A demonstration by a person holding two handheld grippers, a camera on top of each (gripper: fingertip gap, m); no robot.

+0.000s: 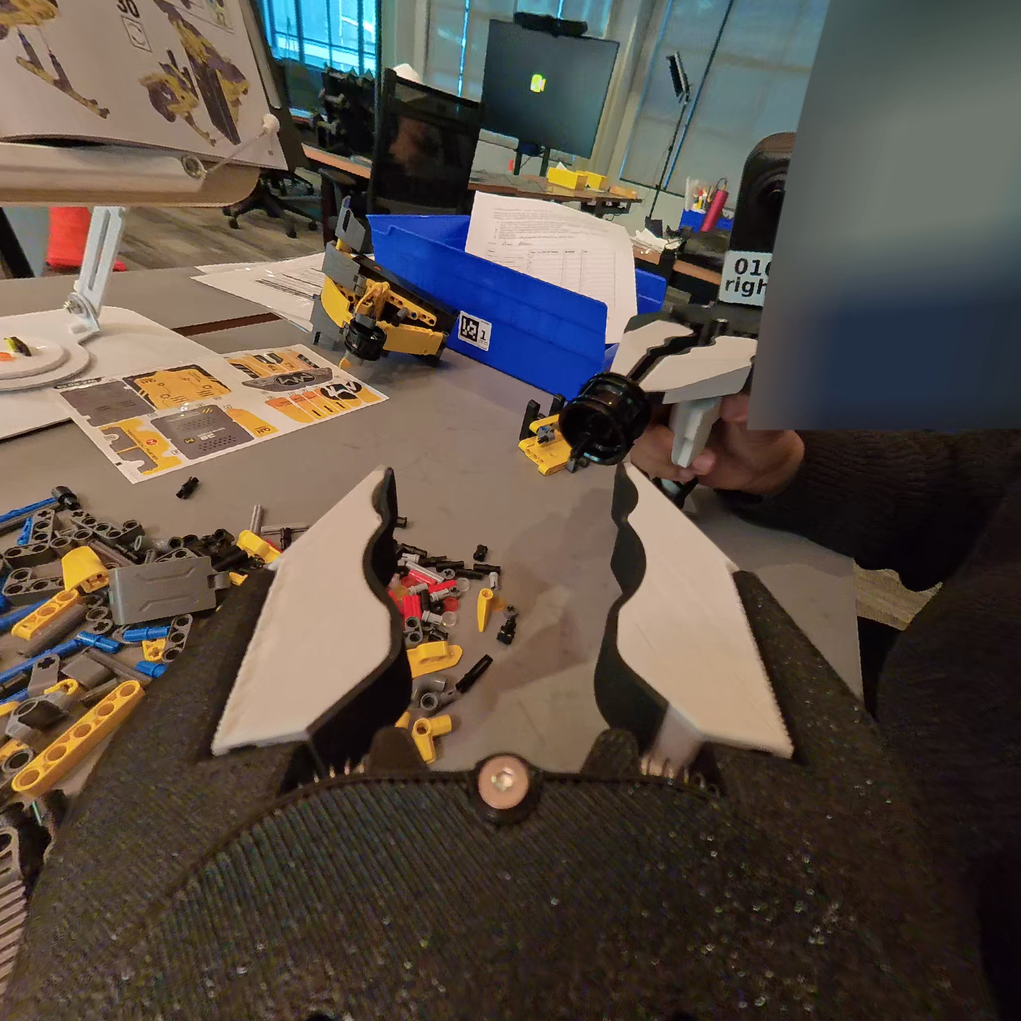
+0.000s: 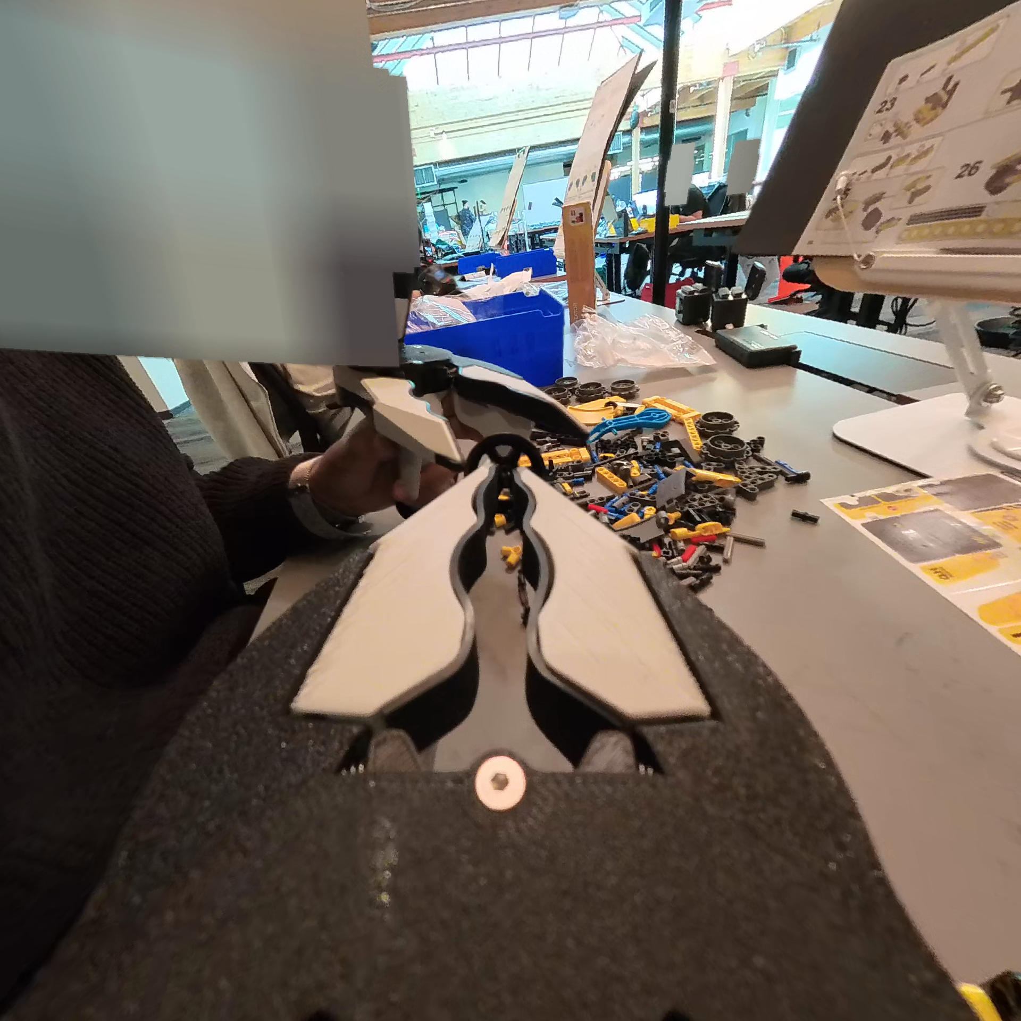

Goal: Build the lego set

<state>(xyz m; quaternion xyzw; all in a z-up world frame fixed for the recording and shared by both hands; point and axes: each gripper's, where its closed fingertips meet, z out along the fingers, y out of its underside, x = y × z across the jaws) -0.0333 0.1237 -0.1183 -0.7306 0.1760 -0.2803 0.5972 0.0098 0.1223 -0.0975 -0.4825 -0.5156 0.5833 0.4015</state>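
Two hand-held grippers are in my views. My left hand-held gripper hangs with its jaws wide apart and empty above a scatter of small pins on the table. My right hand-held gripper is pinched on a black wheel, centre of its frame; in the left view that wheel sits mid-right, just beside a small yellow sub-assembly. I judge a square, steady hold matters most; whether the wheel touches the sub-assembly I cannot tell. A larger yellow model leans against the blue bin.

Open-plan workshop, worktables, blue bins
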